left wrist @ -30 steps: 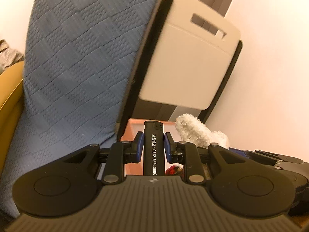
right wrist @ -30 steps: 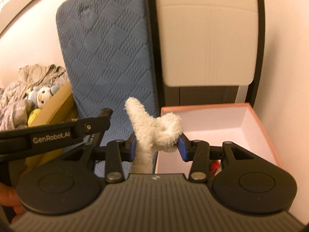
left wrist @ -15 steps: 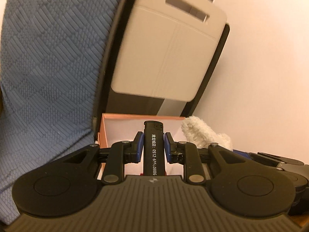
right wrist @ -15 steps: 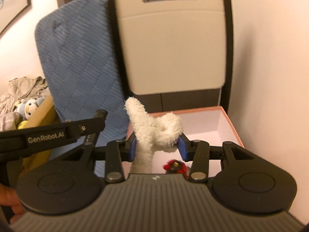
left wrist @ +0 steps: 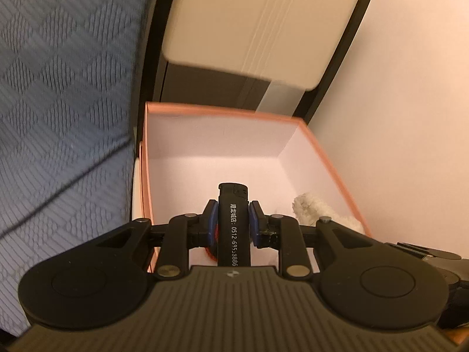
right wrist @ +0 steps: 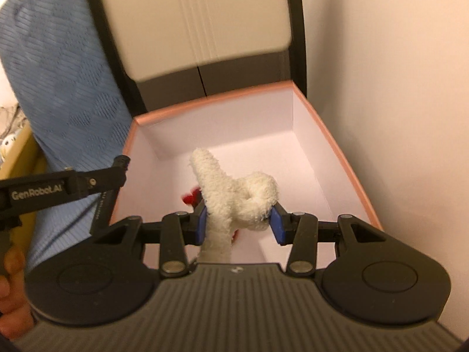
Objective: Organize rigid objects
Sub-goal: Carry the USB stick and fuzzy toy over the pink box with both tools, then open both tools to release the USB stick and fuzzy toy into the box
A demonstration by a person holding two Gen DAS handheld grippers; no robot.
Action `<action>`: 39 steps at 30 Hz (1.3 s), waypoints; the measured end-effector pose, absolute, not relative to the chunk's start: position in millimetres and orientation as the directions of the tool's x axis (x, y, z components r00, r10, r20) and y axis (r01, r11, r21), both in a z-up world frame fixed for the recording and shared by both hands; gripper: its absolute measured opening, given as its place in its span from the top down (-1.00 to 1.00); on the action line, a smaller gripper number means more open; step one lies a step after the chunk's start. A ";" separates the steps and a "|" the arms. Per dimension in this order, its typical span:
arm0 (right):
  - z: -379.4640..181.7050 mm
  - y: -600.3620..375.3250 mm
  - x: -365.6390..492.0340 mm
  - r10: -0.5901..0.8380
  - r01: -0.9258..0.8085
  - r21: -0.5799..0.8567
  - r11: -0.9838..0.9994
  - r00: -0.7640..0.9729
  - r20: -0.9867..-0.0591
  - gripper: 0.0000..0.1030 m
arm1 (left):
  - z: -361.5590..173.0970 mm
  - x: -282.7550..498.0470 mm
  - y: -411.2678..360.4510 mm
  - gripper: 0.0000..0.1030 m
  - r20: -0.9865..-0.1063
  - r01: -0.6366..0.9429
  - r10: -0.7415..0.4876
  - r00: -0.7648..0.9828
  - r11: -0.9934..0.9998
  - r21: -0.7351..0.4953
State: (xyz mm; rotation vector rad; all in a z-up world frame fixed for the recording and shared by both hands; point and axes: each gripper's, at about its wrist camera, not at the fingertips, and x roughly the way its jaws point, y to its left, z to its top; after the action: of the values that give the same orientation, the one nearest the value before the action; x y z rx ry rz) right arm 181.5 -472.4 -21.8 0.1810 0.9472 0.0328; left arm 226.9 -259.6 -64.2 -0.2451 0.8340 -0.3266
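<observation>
White print on the black lighter (left wrist: 233, 223) reads "0512-695" and then "8886", after some Chinese characters; the left gripper (left wrist: 233, 220) clamps it at lower centre, above the open pink box (left wrist: 331, 161). "GenRobot.AI" shows at the right view's left edge, where the right gripper (right wrist: 238, 222) grasps a white fuzzy knotted toy (right wrist: 234, 196) over the box (right wrist: 346, 170), red bits beneath.

lighter (left wrist: 233, 223) "0512-695?8886", left claw (right wrist: 38, 192) "genrobot.ai"

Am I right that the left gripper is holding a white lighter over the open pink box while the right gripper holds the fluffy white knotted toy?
Not quite: the left wrist view shows the lighter in the left gripper is black with white print. The rest holds: open pink box, right gripper, fluffy white knotted toy.
</observation>
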 end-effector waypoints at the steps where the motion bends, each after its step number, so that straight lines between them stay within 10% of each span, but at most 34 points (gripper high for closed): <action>1: -28.3 -473.5 182.0 0.108 0.058 0.171 0.984 0.570 -0.815 0.11 | -69.5 227.9 -261.4 0.48 -0.692 0.184 -0.376 0.616 0.923 -0.338; 21: -82.2 -471.3 184.0 0.174 0.118 0.241 0.963 0.410 -0.895 0.06 | -98.9 229.9 -265.6 0.46 -0.771 0.206 -0.388 0.505 0.922 -0.329; 39: 49.4 -464.7 146.1 0.135 0.041 0.215 0.976 0.663 -0.737 0.08 | 6.4 179.5 -226.4 0.33 -0.655 0.269 -0.379 0.654 0.925 -0.267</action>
State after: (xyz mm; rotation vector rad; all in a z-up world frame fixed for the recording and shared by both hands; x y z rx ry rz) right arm 146.1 -464.7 49.4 0.2212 0.8467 0.0534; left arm 179.5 -226.4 6.4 -0.1516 0.7757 -0.3691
